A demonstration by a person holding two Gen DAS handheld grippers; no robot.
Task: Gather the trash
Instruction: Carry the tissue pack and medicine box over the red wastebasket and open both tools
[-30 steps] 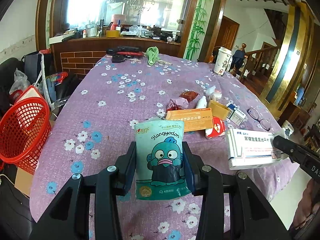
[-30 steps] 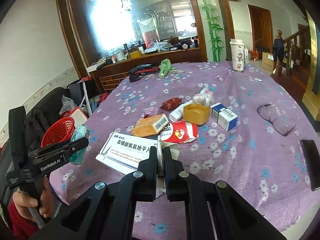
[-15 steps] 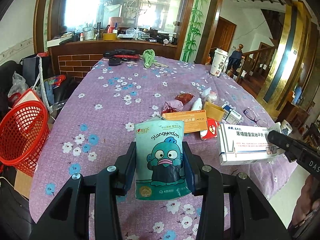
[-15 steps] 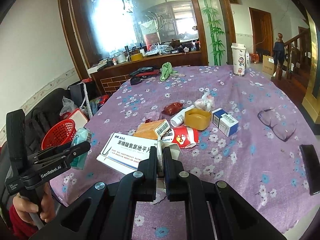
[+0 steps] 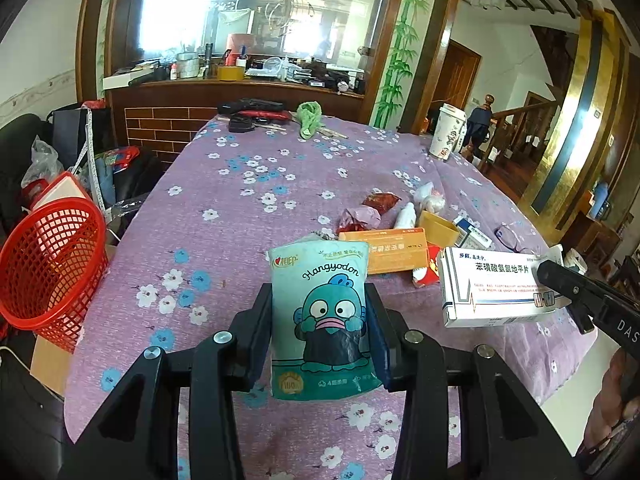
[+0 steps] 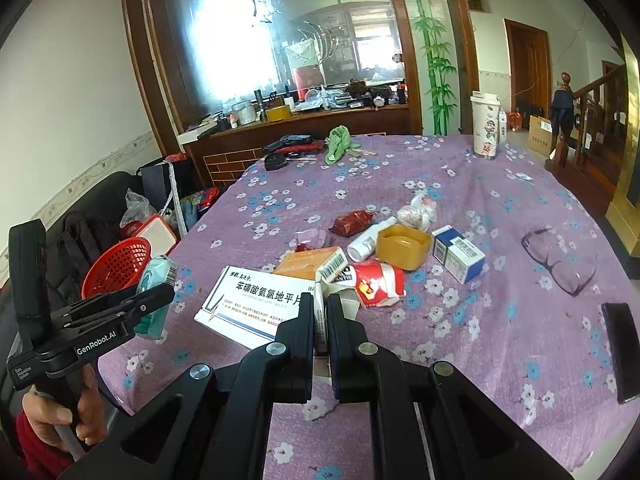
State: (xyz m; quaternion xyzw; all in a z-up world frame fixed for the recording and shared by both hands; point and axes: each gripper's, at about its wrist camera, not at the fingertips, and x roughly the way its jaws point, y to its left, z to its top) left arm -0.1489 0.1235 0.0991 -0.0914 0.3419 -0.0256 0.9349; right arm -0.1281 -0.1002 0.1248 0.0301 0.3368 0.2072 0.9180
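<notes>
Here tissue pack clamped inside left tool.

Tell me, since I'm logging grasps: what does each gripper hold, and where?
Left gripper clamps the teal tissue pack by its two side edges, around mid-height. Right gripper pinches the white medicine box at its open end flap.
</notes>
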